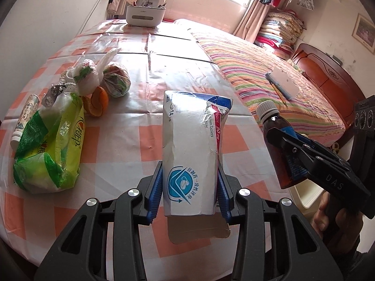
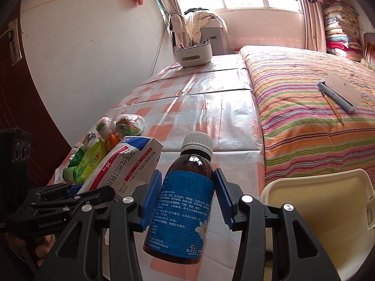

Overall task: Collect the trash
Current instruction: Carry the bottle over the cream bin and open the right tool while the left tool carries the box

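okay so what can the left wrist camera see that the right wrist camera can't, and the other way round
Only the left wrist view shows the white tube-shaped bottle lying at the table's left edge. Only the right wrist view shows the cream plastic bin beside the table. Both show the left gripper clamping the white medicine box, the right gripper clamping the brown syrup bottle, and the green plastic bag.

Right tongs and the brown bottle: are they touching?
Touching. The right wrist view shows both blue pads of the right tongs pressed against the brown bottle's blue label, holding it off the table.
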Demonstrator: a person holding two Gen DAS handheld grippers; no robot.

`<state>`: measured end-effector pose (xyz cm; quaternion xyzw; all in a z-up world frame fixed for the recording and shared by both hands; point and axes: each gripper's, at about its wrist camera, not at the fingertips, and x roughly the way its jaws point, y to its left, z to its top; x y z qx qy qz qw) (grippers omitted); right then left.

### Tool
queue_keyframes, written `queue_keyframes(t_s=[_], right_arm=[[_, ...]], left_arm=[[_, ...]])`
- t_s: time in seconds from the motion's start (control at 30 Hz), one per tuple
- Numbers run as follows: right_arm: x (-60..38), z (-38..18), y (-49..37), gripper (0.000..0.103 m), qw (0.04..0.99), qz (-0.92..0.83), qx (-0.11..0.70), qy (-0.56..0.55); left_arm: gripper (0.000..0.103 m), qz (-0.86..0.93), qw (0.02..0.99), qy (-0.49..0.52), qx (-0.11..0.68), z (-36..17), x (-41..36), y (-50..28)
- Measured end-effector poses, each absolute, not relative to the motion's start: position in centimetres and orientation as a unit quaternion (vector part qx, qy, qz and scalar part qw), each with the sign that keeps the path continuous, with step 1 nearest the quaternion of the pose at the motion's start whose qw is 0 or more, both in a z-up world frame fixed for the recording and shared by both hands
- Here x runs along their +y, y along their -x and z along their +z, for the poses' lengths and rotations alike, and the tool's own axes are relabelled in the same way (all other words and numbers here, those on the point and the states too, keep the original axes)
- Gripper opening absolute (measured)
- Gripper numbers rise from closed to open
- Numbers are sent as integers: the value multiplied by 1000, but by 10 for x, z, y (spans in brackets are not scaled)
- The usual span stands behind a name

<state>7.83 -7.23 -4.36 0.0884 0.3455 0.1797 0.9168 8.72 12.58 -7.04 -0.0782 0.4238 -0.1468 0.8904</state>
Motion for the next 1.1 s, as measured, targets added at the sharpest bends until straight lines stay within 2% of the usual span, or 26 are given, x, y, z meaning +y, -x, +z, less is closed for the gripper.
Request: queue_keyframes(t_s=[0.67,1.1], right_arm=[[-175,-34,-31,45,956,6,254,-145],[-204,-33,-16,46,953,-39,233,-188]], left_arm=[[40,-187,896,61,399,-61,84,-79],[41,-206,898,48,386,-51,60,-74]])
